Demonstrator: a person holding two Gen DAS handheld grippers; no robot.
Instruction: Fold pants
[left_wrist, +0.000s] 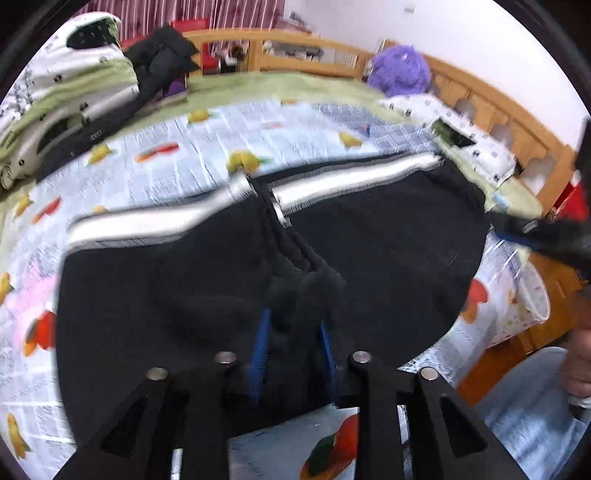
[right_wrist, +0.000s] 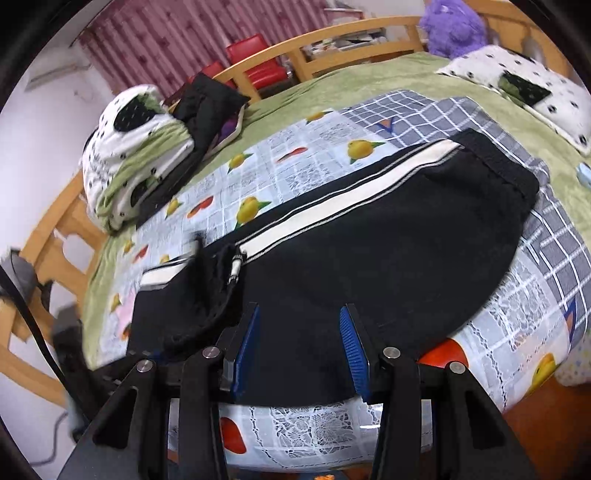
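Note:
Black pants (left_wrist: 388, 251) with a white side stripe (left_wrist: 351, 181) lie on the fruit-print cloth on the bed. In the left wrist view my left gripper (left_wrist: 293, 332) has its blue pads around a bunched fold of the black fabric, which rises up between them. The view is blurred. In the right wrist view the pants (right_wrist: 388, 240) lie flat, stripe (right_wrist: 351, 206) along the far edge. My right gripper (right_wrist: 299, 332) is open, its blue pads (right_wrist: 349, 332) wide apart just above the near edge of the pants, holding nothing. The left gripper shows blurred at the pants' left end (right_wrist: 197, 254).
A fruit-print cloth (right_wrist: 303, 155) covers a green bed (right_wrist: 369, 74) with a wooden frame (left_wrist: 498, 103). A rolled duvet (right_wrist: 125, 158) and dark clothes (right_wrist: 207, 107) lie at the far left, a pillow (right_wrist: 517, 85) and a purple plush (right_wrist: 454, 22) at the right. The bed edge is near.

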